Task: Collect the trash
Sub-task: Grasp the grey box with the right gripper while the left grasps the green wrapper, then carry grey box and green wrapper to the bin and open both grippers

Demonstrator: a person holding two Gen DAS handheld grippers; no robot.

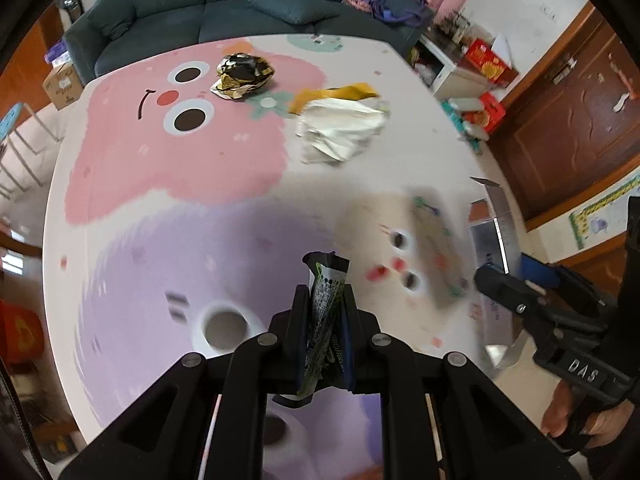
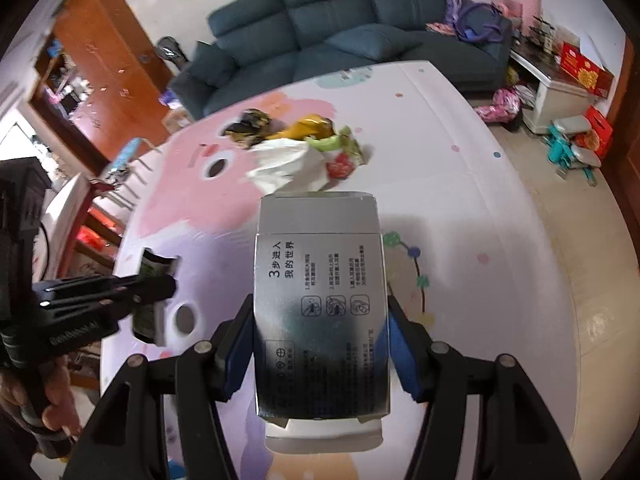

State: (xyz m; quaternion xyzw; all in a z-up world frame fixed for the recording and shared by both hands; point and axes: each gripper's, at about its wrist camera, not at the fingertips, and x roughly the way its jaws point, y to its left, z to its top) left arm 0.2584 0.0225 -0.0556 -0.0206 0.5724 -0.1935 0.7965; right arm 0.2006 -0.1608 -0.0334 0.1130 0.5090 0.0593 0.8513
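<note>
My left gripper (image 1: 323, 300) is shut on a crumpled black and green wrapper (image 1: 326, 312) and holds it above the cartoon play mat (image 1: 180, 184). It also shows in the right wrist view (image 2: 160, 280) at the left. My right gripper (image 2: 320, 320) is shut on a silver carton box (image 2: 320, 312) with printed text, held above the mat; the box also shows at the right of the left wrist view (image 1: 496, 232). Farther on the mat lie a black and gold wrapper (image 1: 244, 76), a yellow wrapper (image 1: 336, 96) and crumpled white paper (image 1: 344, 128).
A dark blue sofa (image 1: 240, 4) stands beyond the mat. A white low cabinet with red boxes (image 1: 488, 60) is at the right, wooden doors (image 1: 568, 120) beside it. Small stools (image 2: 576, 144) stand on the floor right of the mat. More green and red trash (image 2: 340, 152) lies by the white paper.
</note>
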